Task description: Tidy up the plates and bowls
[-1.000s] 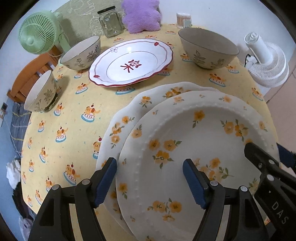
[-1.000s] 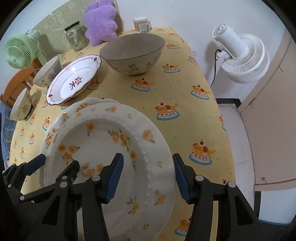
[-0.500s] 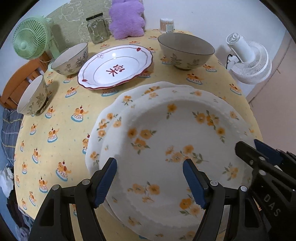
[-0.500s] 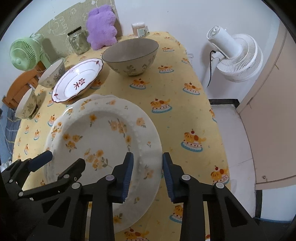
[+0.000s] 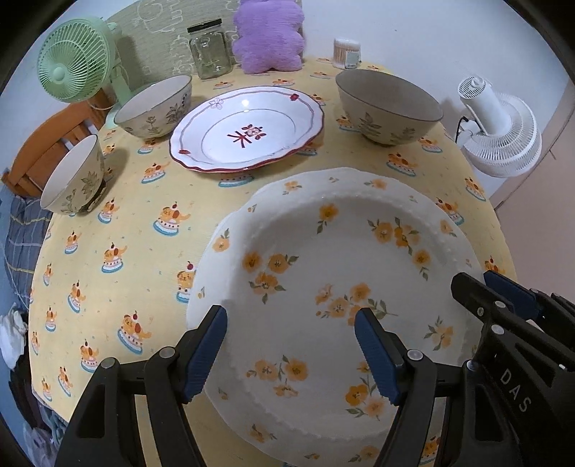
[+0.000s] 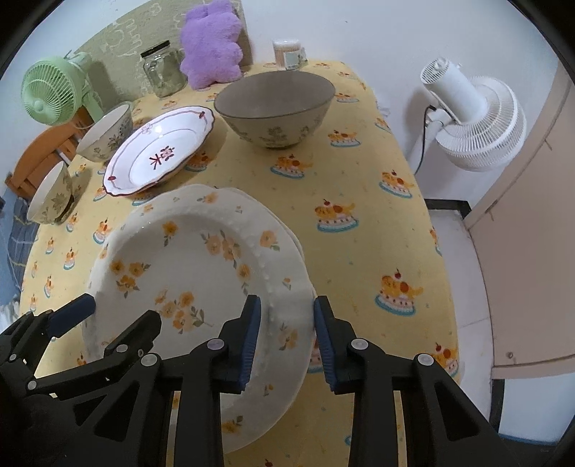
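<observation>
At the far left edge of the table (image 5: pixel 151 230), with its yellow cake-print cloth, a small bowl (image 5: pixel 73 176) lies tipped on its side, and behind it a green fan (image 5: pixel 73 66) stands beside a second patterned bowl (image 5: pixel 154 107) that sits upright. Next along, near the back wall, are a glass jar (image 5: pixel 210 48) and a purple plush toy (image 5: pixel 269 34), with the red-rimmed plate (image 5: pixel 248 134) lying flat in front of them. In the foreground the left claw (image 5: pixel 291 354) hangs spread wide above the near left rim of the flowered plate (image 5: pixel 337 273), one pad over the cloth by the rim and the other over the plate's inside, neither pressing on it. That flowered plate rests on a second one of the same pattern, whose rim (image 5: pixel 280 186) peeks out on the far side. Further right, the right claw (image 6: pixel 285 341) has just been closing and now pinches the top plate's right rim, one pad inside the beaded edge and one outside. Beyond it the large grey-brown bowl (image 6: pixel 275 107) stands upright near the table's far right end, a small tub of cotton swabs (image 6: pixel 287 54) sits behind it, and a white fan (image 6: pixel 474 122) stands on the floor off the table's right side.
</observation>
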The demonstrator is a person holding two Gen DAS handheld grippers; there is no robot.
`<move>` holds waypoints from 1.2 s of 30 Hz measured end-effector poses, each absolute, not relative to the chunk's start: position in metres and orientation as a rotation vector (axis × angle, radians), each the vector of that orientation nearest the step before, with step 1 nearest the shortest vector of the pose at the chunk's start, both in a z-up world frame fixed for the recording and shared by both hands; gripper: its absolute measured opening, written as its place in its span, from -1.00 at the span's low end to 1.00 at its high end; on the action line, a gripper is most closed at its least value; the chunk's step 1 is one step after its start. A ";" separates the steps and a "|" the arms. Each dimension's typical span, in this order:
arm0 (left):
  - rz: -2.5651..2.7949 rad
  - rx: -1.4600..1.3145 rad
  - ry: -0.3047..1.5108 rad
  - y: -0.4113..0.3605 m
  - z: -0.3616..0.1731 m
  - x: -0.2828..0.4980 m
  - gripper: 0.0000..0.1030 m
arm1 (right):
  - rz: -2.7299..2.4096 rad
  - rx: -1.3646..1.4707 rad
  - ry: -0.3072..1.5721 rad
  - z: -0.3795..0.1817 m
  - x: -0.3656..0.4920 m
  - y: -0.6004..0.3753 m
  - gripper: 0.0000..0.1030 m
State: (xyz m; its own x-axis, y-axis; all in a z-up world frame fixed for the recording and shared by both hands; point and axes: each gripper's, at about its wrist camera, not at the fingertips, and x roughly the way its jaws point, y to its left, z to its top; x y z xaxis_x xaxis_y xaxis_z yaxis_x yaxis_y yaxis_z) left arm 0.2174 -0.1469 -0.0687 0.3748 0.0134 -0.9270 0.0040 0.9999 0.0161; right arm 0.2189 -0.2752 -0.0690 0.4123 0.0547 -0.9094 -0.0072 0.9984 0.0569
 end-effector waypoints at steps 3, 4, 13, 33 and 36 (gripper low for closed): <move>0.019 0.014 1.188 -0.143 -0.070 0.220 0.45 | 0.058 0.042 1.146 -0.070 0.222 -0.270 -0.35; 0.019 0.013 1.185 -0.143 -0.069 0.221 0.44 | 0.059 0.043 1.150 -0.071 0.224 -0.269 -0.35; 0.056 0.001 1.164 -0.133 -0.066 0.220 0.45 | 0.040 0.022 1.138 -0.071 0.225 -0.266 -0.34; 0.103 0.028 1.197 -0.124 -0.077 0.220 0.33 | -0.053 -0.003 1.156 -0.076 0.234 -0.270 -0.03; 0.104 0.058 1.201 -0.127 -0.078 0.220 0.33 | -0.046 -0.004 1.164 -0.078 0.234 -0.269 -0.03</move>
